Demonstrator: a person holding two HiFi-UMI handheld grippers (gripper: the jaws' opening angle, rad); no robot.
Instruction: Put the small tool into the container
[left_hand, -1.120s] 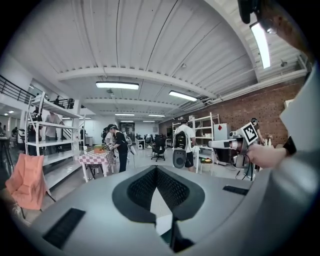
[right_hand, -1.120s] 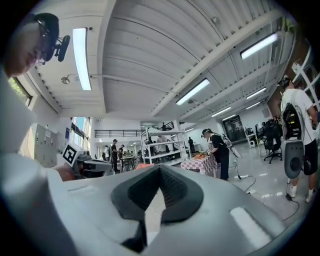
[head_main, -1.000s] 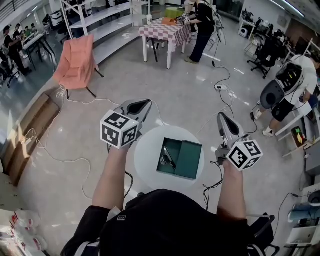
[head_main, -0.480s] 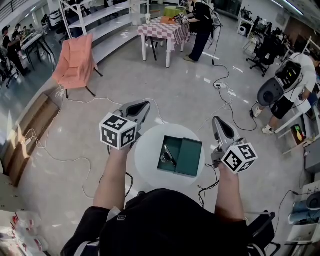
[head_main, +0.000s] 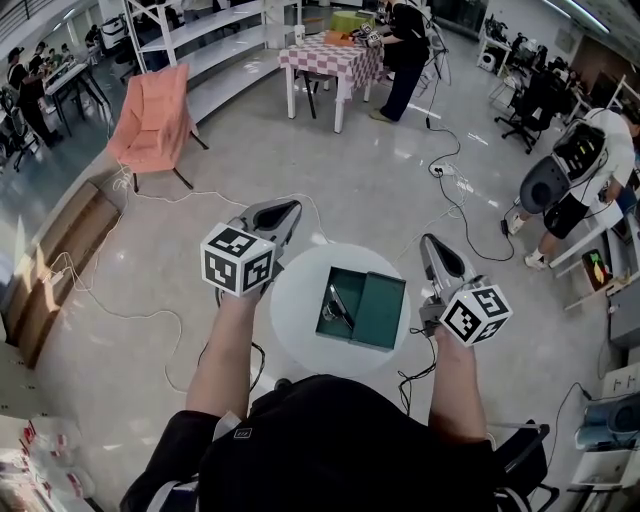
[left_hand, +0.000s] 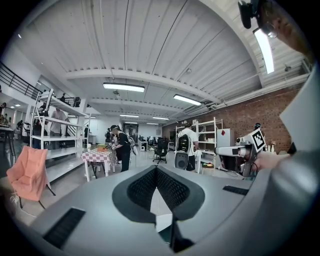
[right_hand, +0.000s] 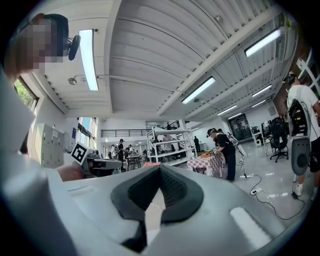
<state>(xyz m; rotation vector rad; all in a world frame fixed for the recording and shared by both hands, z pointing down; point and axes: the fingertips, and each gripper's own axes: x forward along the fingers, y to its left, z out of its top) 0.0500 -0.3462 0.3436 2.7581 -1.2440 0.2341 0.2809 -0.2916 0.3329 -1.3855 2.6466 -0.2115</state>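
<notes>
The small tool (head_main: 337, 307) is shown lying inside the open green container (head_main: 352, 288), whose lid (head_main: 380, 315) is folded out to the right. The container is set on a round white table (head_main: 293, 322). The left gripper (head_main: 289, 209) is held to the container's left and the right gripper (head_main: 431, 243) to its right, both apart from it. Each gripper's jaws are closed tip to tip, and nothing is held between them.

Left hand-held gripper (head_main: 288, 209) and right hand-held gripper (head_main: 431, 243) point forward, jaws together.
</notes>
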